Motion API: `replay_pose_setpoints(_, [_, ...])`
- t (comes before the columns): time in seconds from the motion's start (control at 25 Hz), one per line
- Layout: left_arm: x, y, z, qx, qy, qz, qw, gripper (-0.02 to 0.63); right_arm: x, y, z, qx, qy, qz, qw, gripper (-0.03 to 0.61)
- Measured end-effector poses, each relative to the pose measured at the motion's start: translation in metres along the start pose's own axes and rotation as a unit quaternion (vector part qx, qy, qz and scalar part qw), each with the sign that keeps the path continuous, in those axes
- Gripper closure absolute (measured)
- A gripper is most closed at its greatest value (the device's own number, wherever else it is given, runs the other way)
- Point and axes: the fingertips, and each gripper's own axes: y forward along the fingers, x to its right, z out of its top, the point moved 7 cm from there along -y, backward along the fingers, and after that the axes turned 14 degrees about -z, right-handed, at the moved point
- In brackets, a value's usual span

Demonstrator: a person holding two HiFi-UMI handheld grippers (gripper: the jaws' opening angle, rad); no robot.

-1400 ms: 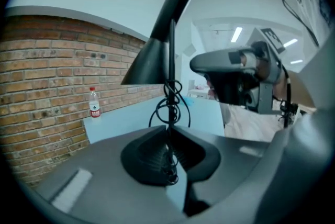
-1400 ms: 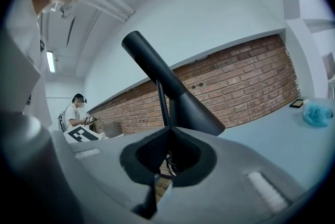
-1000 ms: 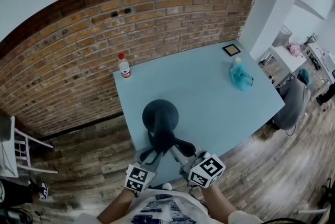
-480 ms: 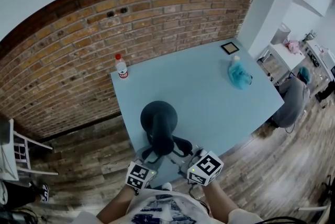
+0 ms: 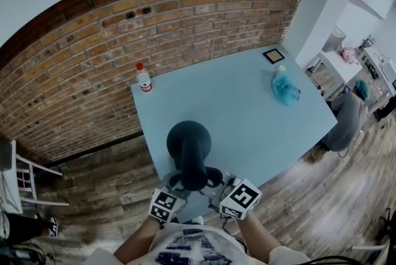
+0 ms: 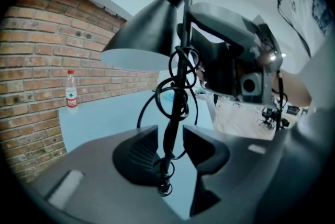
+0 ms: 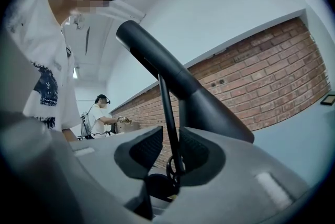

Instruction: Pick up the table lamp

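Note:
A black table lamp (image 5: 189,140) stands near the front edge of the light blue table (image 5: 247,115), its round shade seen from above. My left gripper (image 5: 176,183) and right gripper (image 5: 218,187) reach in at its foot from either side. In the left gripper view the thin stem (image 6: 172,113), wound with black cord, stands between the jaws of the left gripper (image 6: 170,142); they are opening, with gaps on both sides. In the right gripper view the stem (image 7: 168,113) lies between the closing jaws of the right gripper (image 7: 171,147), close to the right pad and clear of the left.
A water bottle (image 5: 143,78) stands at the table's far left corner by the brick wall. A blue cloth bundle (image 5: 284,89) and a small black frame (image 5: 273,56) lie at the far right. A seated person (image 5: 349,115) is to the right, a white chair (image 5: 18,177) to the left.
The lamp's dark arm and cord that spread to the right now sit gathered under the shade. Both grippers have drawn slightly closer together and back toward the table's front edge.

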Motion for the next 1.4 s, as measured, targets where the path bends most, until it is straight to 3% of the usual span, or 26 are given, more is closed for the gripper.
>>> replay_pose_setpoints(0.44, [-0.0083,0.0054,0.0009,-0.005,-0.003,-0.012,0.9999,0.477,0.0027,0.0075,-0.0012,0.003,0.001,-0.002,1.000,0.511])
replay_pose_setpoints(0.64, [-0.0076,0.0083,-0.0026,0.005,-0.001,-0.018,0.9998,0.528,0.0025,0.0080,-0.0027,0.005,0.002,-0.003,1.000,0.512])
replay_pose_setpoints(0.92, [-0.0065,0.0075,-0.0012,0.008,0.001,-0.022,0.9997,0.534,0.0017,0.0080,-0.0037,0.010,0.006,-0.006,1.000,0.517])
replay_pose_setpoints(1.4, [-0.0040,0.0082,0.0006,0.010,0.022,-0.009,0.9997,0.541,0.0021,0.0057,0.0004,0.010,0.018,-0.016,1.000,0.525])
